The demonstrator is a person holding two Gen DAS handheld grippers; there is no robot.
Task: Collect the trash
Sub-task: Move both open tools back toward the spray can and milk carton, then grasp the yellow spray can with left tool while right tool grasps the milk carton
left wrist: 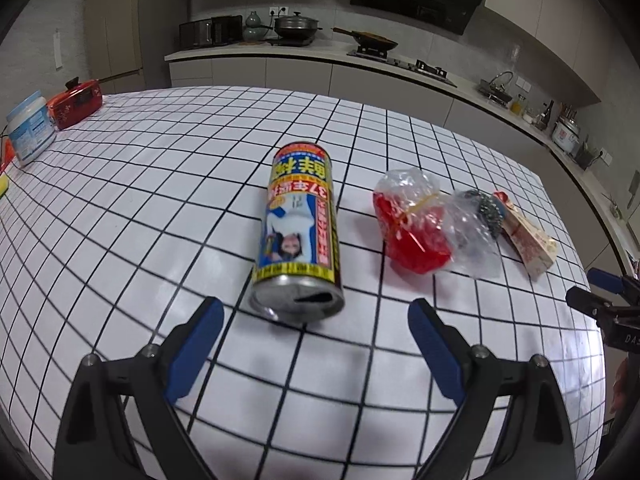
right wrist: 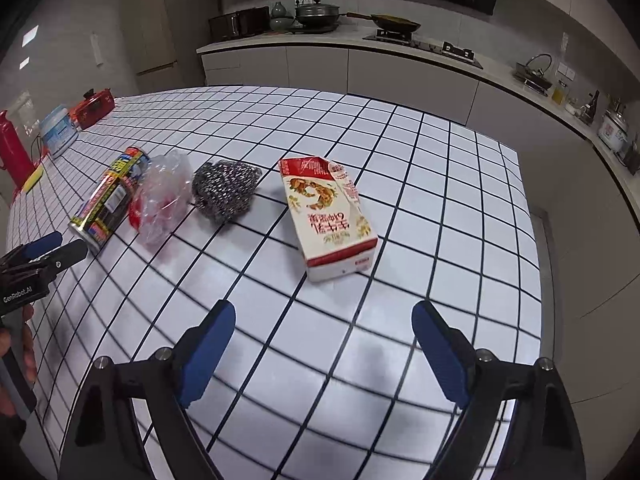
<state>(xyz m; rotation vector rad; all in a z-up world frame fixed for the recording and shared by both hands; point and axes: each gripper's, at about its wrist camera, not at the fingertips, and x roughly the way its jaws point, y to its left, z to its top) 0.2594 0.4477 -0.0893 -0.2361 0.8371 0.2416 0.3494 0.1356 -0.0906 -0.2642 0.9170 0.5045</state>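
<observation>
On the checked worktop (left wrist: 120, 208) four bits of trash lie in a row. We judge the can (left wrist: 298, 232) light, stiff and slippery: take it across its middle. The carton (right wrist: 330, 216) looks crushable: hold its long sides. The crinkly bag (left wrist: 416, 224) and springy scourer (right wrist: 226, 190) can be pinched anywhere. Our left gripper (left wrist: 316, 330) and right gripper (right wrist: 324, 338) have jaws spread, empty.

Left gripper (left wrist: 316, 318): your jaws stand wide apart, nothing between the blue pads (left wrist: 198, 354), pitched downward.
Right gripper (right wrist: 323, 322): your jaws stand wide apart, nothing between the pads (right wrist: 208, 354), pitched downward.
Relative position: each gripper shows at the edge of the other's view, side by side.
Left hand (right wrist: 18, 344): your fingers wrap the handle, partly visible at the frame edge.
</observation>
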